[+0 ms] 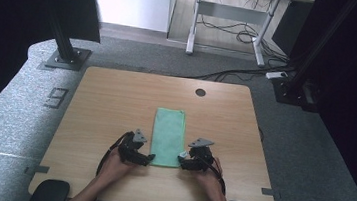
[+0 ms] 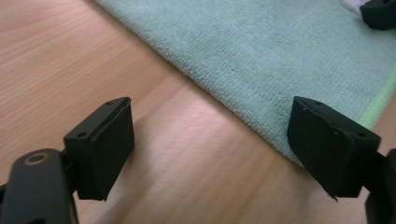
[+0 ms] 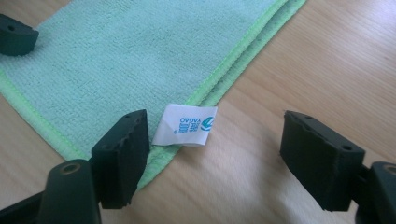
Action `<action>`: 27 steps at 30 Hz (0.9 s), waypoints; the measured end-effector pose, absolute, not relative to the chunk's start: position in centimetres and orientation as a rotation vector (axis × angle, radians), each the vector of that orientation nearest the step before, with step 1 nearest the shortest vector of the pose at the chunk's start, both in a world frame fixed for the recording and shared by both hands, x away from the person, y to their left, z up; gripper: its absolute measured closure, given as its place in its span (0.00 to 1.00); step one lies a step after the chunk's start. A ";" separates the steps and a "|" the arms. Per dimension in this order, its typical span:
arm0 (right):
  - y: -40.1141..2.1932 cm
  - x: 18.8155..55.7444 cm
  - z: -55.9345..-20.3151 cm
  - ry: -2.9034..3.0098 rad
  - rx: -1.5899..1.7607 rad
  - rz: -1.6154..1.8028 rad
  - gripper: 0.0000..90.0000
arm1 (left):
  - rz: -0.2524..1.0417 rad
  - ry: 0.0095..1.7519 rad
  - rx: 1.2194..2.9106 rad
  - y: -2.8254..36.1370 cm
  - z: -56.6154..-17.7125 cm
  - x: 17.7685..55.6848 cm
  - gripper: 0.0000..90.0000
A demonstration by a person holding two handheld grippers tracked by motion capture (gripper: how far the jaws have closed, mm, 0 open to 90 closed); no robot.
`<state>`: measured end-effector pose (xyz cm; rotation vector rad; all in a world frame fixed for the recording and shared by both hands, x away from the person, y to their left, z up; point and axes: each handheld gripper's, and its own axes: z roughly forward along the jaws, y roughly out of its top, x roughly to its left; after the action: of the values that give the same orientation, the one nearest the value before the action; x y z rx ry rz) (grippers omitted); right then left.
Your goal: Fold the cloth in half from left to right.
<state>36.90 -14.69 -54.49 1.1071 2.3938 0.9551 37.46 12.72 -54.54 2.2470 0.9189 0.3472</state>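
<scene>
High view: we saw folded green microfibre cloth (image 1: pixel 168 137) lying flat mid-table (image 1: pixel 116 99), left gripper (image 1: pixel 148 158) and right gripper (image 1: pixel 182 157) flanking its near corners.

Left gripper view: jaws spread wide, nothing pinched, cloth (image 2: pixel 261 56) edge just ahead, bare wood between pads.

Right gripper view: jaws spread too, white care label (image 3: pixel 186 125) sat between them at cloth (image 3: pixel 121 60) corner, unpinched.

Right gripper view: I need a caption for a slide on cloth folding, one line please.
Open jaws of the right gripper at the corner of a folded green microfibre cloth, its white care label between them on the wooden table.
</scene>
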 end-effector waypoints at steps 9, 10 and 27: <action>-13.4 39.1 -54.6 2.399 1.130 0.972 0.23 | 0.384 0.951 2.247 13.7 -54.4 39.3 0.16; -13.4 39.2 -54.6 2.396 1.132 0.973 0.23 | 0.387 0.951 2.251 13.8 -54.4 39.5 0.16; -14.2 39.6 -53.9 2.408 1.146 1.043 0.24 | 0.334 0.918 2.171 14.1 -52.8 38.6 0.16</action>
<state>39.64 -14.25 -53.88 1.1462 2.4078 1.0428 38.59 14.07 -52.79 2.1711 0.9183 0.3342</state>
